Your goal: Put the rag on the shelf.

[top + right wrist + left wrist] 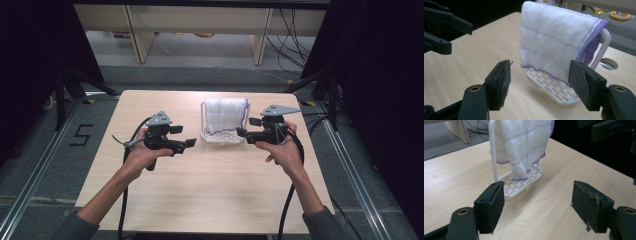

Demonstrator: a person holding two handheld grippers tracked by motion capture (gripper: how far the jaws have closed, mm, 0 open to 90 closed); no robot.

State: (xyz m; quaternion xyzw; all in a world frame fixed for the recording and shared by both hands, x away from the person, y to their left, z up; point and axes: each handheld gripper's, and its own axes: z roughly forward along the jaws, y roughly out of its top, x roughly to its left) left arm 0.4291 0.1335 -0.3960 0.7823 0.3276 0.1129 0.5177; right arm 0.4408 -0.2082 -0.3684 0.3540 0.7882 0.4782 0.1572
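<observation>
Pale wood spreads wide on the counter (210,190), and both hands are up over it. At the far middle stands a white slotted rack (220,136) with a white cloth (225,114) draped over its rail, the cloth's purple-stitched hem hanging down toward the slatted base. Rack and cloth sit nearer the counter's far edge than the near one, with bare wood to either side.

On the left, the left gripper (186,137) is held just above the wood, jaws wide apart and nothing between them. In the left gripper view its black pads (496,205) frame the rack's base (520,185) and the cloth's hanging corner (521,157), with a stretch of open counter between jaws and rack.

On the right, the right gripper (247,127) sits just beside the rack's right side, jaws also spread and holding nothing. From the right gripper view, the cloth (554,45) fills the gap between the pads (580,83), and the rack's upright rail (602,47) pokes out past the purple edge. A round hole (608,63) in the counter shows beyond the rail.

The two grippers face each other across the rack, well apart. The near half of the counter lies open, and dark floor surrounds every edge.
</observation>
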